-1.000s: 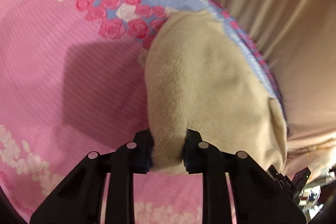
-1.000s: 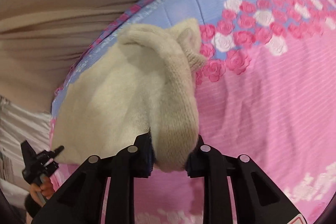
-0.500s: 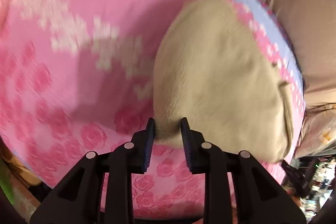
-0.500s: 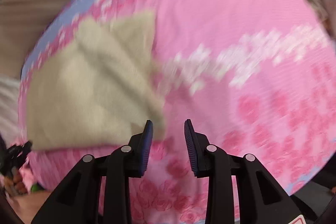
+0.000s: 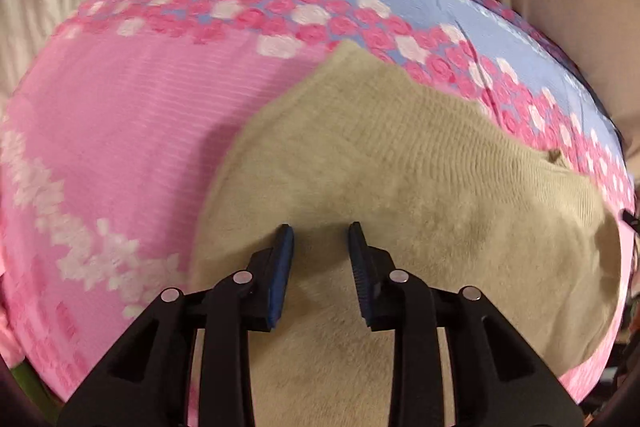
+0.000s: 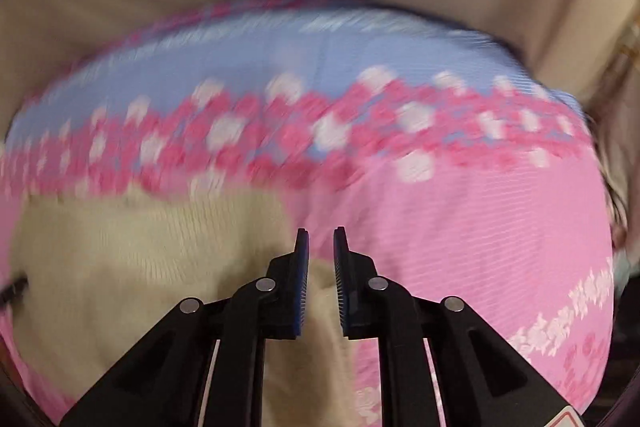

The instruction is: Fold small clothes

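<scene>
Beneath and ahead of your left claw (image 5: 319, 233), whose jaws stand apart and empty, the beige knit garment (image 5: 420, 187) lies flat on the pink floral bedspread (image 5: 120, 131), its long axis running from the claw's near side away to the far right. Your right claw (image 6: 321, 237), jaws nearly together with only a narrow gap and nothing pinched, hangs over the garment's right edge, with most of the knit to its left. You'll likely find the left claw better placed for the next fold, since it sits squarely over the cloth.
</scene>
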A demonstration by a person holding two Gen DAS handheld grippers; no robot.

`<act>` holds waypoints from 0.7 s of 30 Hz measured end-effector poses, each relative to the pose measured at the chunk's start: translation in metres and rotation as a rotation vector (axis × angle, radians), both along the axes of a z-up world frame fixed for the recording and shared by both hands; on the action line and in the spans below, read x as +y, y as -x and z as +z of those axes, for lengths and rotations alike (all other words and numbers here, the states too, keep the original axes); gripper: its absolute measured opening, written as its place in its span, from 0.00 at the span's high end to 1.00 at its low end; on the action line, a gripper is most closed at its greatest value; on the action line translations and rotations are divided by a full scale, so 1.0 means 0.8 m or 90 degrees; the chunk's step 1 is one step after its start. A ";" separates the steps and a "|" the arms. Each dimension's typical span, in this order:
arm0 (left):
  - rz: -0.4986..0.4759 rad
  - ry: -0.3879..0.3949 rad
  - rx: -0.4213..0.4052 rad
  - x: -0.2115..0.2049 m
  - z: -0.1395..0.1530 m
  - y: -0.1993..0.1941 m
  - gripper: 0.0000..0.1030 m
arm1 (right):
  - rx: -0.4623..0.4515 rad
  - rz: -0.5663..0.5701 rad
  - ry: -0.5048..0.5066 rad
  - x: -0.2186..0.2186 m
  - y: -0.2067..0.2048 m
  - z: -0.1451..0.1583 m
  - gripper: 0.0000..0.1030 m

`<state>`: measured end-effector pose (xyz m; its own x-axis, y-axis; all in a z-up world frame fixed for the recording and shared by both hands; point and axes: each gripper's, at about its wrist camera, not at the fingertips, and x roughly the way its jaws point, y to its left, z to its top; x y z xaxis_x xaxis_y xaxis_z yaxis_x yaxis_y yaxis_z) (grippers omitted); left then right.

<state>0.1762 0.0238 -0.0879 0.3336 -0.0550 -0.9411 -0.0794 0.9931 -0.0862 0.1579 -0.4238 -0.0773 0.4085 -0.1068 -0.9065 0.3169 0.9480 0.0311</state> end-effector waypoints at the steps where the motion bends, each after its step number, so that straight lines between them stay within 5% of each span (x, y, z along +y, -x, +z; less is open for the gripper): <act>1: 0.013 0.012 -0.010 0.003 0.008 0.007 0.74 | -0.013 -0.001 -0.017 -0.003 0.011 0.007 0.81; 3: 0.032 0.060 -0.038 0.018 0.027 0.016 0.71 | -0.021 0.019 -0.050 0.007 0.040 0.014 0.76; 6: 0.047 0.058 -0.056 0.031 0.033 0.001 0.42 | 0.005 0.022 -0.055 0.024 0.082 0.000 0.76; 9: 0.050 0.085 -0.030 0.038 0.013 -0.037 0.37 | 0.011 -0.003 -0.100 0.033 0.106 -0.010 0.76; 11: 0.052 0.100 -0.018 0.041 -0.003 -0.058 0.39 | 0.018 -0.007 -0.119 0.044 0.109 -0.014 0.74; 13: 0.040 0.086 0.004 0.038 -0.023 -0.072 0.79 | 0.023 0.012 -0.114 0.058 0.110 -0.013 0.70; 15: 0.065 0.126 -0.005 0.051 -0.018 -0.066 0.87 | 0.023 0.029 -0.087 0.071 0.113 -0.008 0.68; 18: 0.113 0.155 -0.030 0.081 0.003 -0.045 0.88 | -0.008 0.019 -0.087 0.070 0.126 0.009 0.60; 19: 0.112 0.154 -0.022 0.084 -0.002 -0.042 0.87 | -0.016 0.013 -0.098 0.066 0.131 0.008 0.49; 21: 0.068 0.133 0.006 0.072 -0.024 -0.043 0.84 | 0.014 0.015 -0.095 0.061 0.132 -0.014 0.48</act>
